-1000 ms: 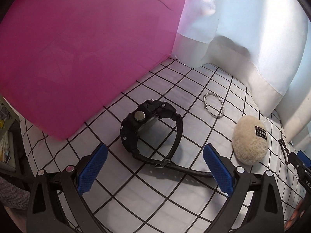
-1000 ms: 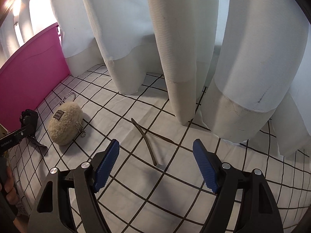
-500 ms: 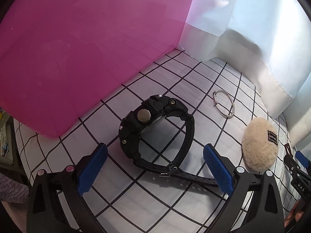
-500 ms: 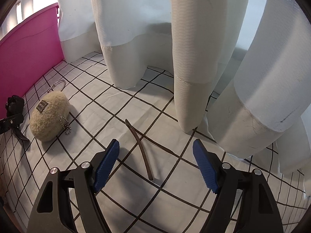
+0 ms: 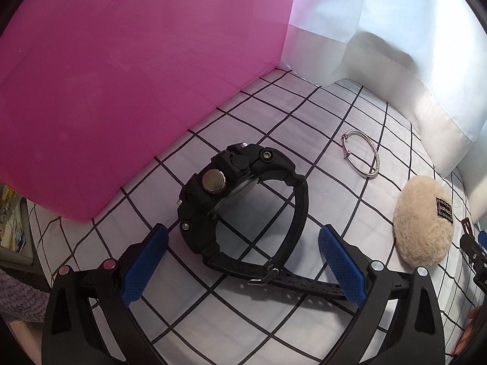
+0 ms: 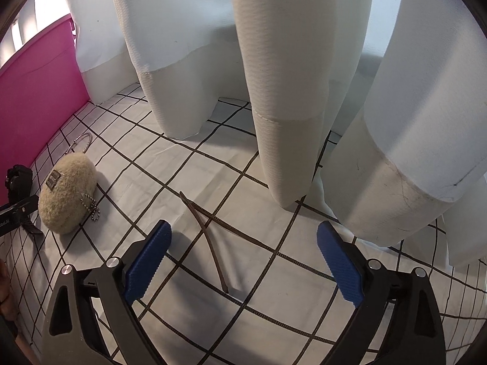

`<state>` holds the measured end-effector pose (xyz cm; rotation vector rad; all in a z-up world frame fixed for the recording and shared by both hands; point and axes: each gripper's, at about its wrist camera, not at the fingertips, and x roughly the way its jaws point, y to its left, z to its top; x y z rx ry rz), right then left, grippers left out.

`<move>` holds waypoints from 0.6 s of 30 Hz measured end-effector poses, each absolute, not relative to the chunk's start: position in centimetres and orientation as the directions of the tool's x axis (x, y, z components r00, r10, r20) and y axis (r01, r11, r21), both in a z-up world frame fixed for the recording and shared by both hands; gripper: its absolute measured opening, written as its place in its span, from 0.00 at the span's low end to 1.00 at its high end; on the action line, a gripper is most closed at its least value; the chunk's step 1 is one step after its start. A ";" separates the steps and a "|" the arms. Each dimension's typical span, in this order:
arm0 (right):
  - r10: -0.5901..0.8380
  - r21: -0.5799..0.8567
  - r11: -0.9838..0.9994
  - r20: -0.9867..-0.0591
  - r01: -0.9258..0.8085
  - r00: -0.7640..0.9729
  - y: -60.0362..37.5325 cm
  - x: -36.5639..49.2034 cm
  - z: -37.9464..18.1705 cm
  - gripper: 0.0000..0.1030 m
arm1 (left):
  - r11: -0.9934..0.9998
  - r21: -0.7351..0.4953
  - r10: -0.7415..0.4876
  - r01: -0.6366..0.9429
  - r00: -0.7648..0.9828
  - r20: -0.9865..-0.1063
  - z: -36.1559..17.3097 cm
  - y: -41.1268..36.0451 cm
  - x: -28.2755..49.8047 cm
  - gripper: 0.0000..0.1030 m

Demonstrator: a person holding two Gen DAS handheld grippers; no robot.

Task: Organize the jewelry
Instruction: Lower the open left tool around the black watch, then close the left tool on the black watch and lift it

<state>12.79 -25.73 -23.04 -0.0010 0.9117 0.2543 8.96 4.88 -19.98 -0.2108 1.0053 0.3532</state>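
Note:
A black wristwatch (image 5: 243, 203) lies on its side on the white checked cloth, its strap tail running between the open fingers of my left gripper (image 5: 243, 261). A silver bangle (image 5: 362, 158) lies beyond it to the right, and a beige fluffy pouch (image 5: 423, 222) with a black label sits at the right. My right gripper (image 6: 243, 261) is open and empty over a thin brown cord (image 6: 207, 237) on the cloth. The pouch (image 6: 67, 194) with its ball chain, the bangle (image 6: 82, 143) and the watch (image 6: 18, 179) show at the left of the right wrist view.
A pink box wall (image 5: 121, 76) stands close behind the watch on the left. White curtain folds (image 6: 283, 91) hang down to the cloth along the back. The left gripper's edge (image 6: 12, 213) shows at the far left of the right wrist view.
My left gripper has moved in closer to the watch, which now looms larger between the fingers. My right gripper has shifted forward and left over the brown cord.

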 end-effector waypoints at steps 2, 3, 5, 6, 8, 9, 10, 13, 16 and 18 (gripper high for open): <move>0.216 0.105 0.970 -0.783 -0.218 0.583 -25.7 12.8 -23.0 0.92 | 0.922 -0.008 0.197 -0.388 0.484 -0.853 -20.1 4.9 9.1 0.95; 0.216 0.106 0.970 -0.783 -0.218 0.584 -25.6 12.8 -23.0 0.92 | 0.921 -0.008 0.197 -0.389 0.485 -0.852 -20.1 5.0 9.1 0.95; 0.214 0.106 0.971 -0.780 -0.213 0.588 -25.6 12.8 -23.0 0.92 | 0.921 -0.007 0.200 -0.388 0.490 -0.848 -20.1 5.0 9.1 0.95; 0.209 0.101 0.972 -0.780 -0.210 0.590 -25.5 12.8 -23.0 0.92 | 0.921 -0.007 0.202 -0.389 0.492 -0.847 -20.1 5.0 9.1 0.95; 0.200 0.090 0.974 -0.778 -0.210 0.596 -25.4 12.6 -22.9 0.91 | 0.921 -0.006 0.203 -0.389 0.493 -0.846 -20.2 5.0 9.1 0.95; 0.200 0.085 0.973 -0.775 -0.215 0.600 -25.4 12.5 -22.8 0.91 | 0.921 -0.007 0.200 -0.389 0.491 -0.848 -20.2 5.1 9.1 0.94; 0.198 0.079 0.973 -0.773 -0.218 0.603 -25.3 12.3 -22.8 0.91 | 0.921 -0.009 0.199 -0.390 0.490 -0.849 -20.1 5.2 9.0 0.93; 0.204 0.088 0.972 -0.773 -0.217 0.600 -25.2 12.2 -22.8 0.90 | 0.923 -0.010 0.199 -0.385 0.498 -0.844 -19.7 5.2 8.8 0.80; 0.229 0.111 0.967 -0.769 -0.229 0.597 -25.3 12.0 -22.9 0.84 | 0.919 -0.014 0.205 -0.394 0.507 -0.837 -19.3 5.3 8.3 0.64; 0.239 0.112 0.964 -0.763 -0.242 0.601 -25.2 11.7 -22.8 0.78 | 0.918 -0.017 0.207 -0.396 0.516 -0.831 -19.3 5.4 8.1 0.62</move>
